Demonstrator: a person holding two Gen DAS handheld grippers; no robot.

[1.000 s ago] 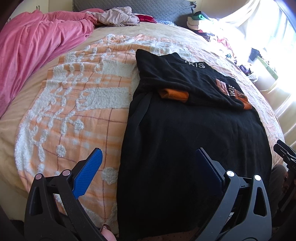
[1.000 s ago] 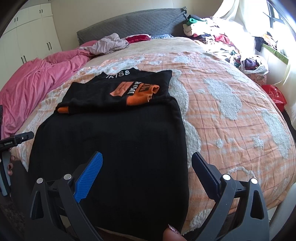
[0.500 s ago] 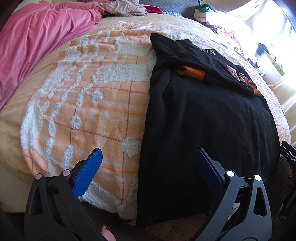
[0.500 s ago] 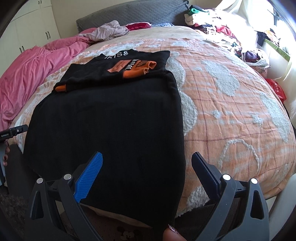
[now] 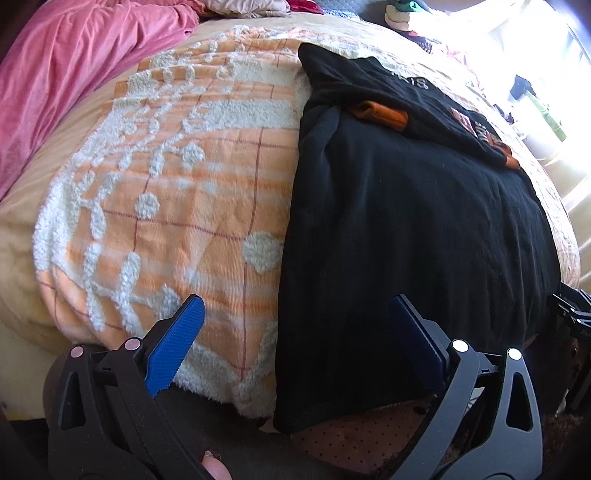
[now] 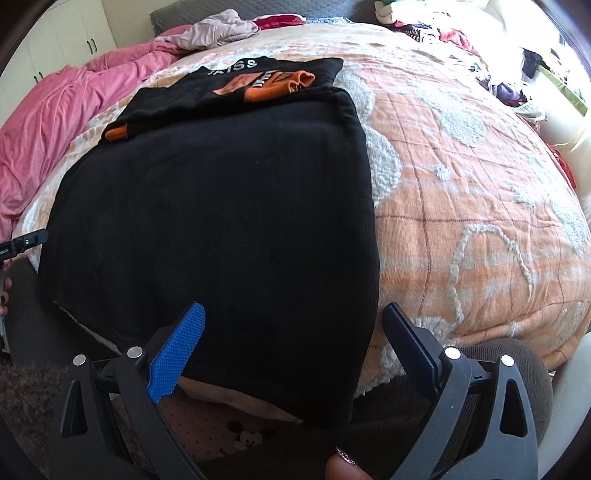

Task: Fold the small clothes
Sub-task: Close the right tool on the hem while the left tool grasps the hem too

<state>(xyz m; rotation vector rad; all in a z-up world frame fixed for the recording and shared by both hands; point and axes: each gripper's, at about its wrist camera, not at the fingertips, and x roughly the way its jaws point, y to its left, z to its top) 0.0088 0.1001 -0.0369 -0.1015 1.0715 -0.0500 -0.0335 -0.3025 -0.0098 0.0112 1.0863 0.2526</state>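
**A sunlit bedroom with a wide bed**

A bed fills most of the room, covered by an orange checked blanket (image 6: 461, 192) with fluffy white patterns. A pink duvet (image 5: 66, 74) lies bunched along the left side. At the far end stands a grey quilted headboard (image 6: 177, 14), with a crumpled pale garment (image 6: 221, 31) in front of it. White wardrobe doors (image 6: 74, 40) line the far left wall. Strong daylight pours in from the right, over a heap of mixed clothes (image 6: 443, 33).

left tool (image 6: 22, 245) cut off by frame edge | clothes pile (image 6: 461, 37) overexposed, indistinct
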